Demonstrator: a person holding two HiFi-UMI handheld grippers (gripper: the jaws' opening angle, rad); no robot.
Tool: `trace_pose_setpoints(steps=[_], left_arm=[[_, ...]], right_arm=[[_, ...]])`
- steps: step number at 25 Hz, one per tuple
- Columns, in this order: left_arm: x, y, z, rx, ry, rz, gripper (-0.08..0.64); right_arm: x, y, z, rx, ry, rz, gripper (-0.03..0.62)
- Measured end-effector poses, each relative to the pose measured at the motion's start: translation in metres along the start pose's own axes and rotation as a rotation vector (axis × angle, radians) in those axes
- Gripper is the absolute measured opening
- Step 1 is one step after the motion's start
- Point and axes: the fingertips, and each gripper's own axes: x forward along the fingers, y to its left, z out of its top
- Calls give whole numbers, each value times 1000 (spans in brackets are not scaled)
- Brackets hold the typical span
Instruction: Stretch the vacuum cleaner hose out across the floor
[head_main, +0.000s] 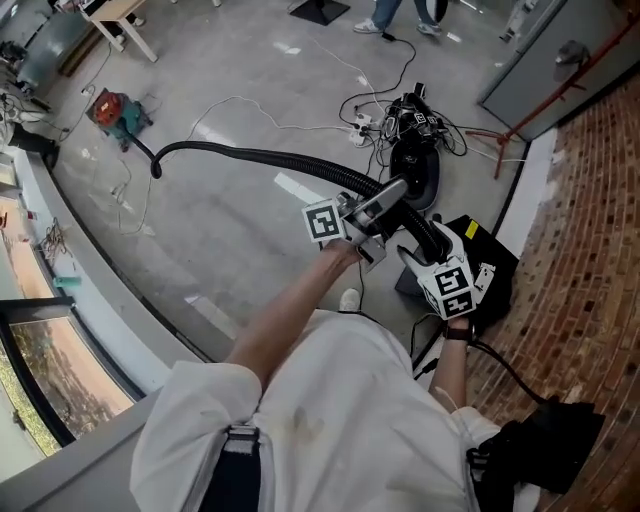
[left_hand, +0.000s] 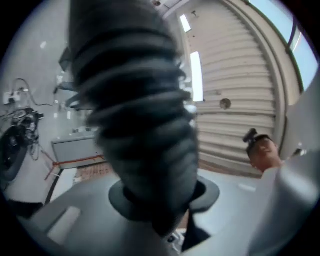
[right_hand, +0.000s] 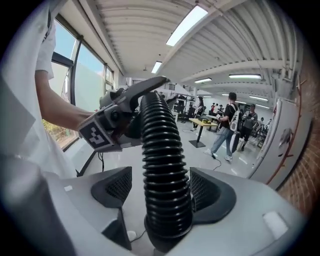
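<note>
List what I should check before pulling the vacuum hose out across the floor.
1. Left gripper clamped on the hose: ok, it squeezes the ribs.
2. Right gripper gripping the hose: not ok, its jaws stand apart and the hose runs loose between them.
3. Hose free of kinks: ok, it runs in a smooth curve over the floor.
4. Hose joined to the vacuum cleaner: cannot tell, too small in the head view.
5. Floor around the hose clear: not ok, dark equipment with loose cables sits right by the held end.
</note>
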Motion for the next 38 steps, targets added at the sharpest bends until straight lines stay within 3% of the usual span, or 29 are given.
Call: trace_pose_setpoints(steps=[2, 3, 6, 9, 11, 14, 19, 20, 23, 25, 27, 30, 31, 35, 38], left_arm=[[1, -29, -5, 95, 78, -125, 137], [1, -40, -5, 122, 81, -172, 138], [-16, -47, 13, 111, -50, -197, 140], [-56, -19, 41, -93, -254, -110, 141], [-85, 6, 45, -177, -294, 31, 146], [-128, 31, 38, -247, -317, 202, 286], [-208, 72, 34, -458, -522, 367, 419], [-221, 77, 34, -494, -547, 387, 407], [-231, 65, 49, -517, -581, 316, 190], [-223, 48, 64, -445, -559, 247, 143], [-212, 34, 76, -359, -532, 211, 123], [-208, 28, 102, -266, -561, 207, 121], [-209, 27, 110, -250, -581, 208, 121], [-210, 13, 122, -162, -615, 159, 121], [-207, 0, 122, -101, -608, 86, 121]], right_arm=[[-6, -9, 12, -69, -11, -35, 334], [-8, -13, 18, -128, -10, -64, 280], [-9, -21, 38, -331, -18, -181, 172], [0, -18, 62, -477, -39, -286, 146], [12, -15, 68, -576, -8, -308, 145], [30, 0, 71, -762, 44, -288, 150], [61, 34, 80, -1004, 70, -254, 153], [65, 39, 80, -1044, 78, -251, 156], [74, 48, 72, -1072, 105, -249, 170], [79, 41, 68, -941, 109, -235, 216], [78, 31, 65, -728, 84, -214, 316], [72, 15, 60, -293, 23, -143, 481], [68, 11, 55, -129, -4, -101, 509], [46, 17, 44, 511, -192, 122, 518], [37, 24, 54, 823, -358, 202, 518]])
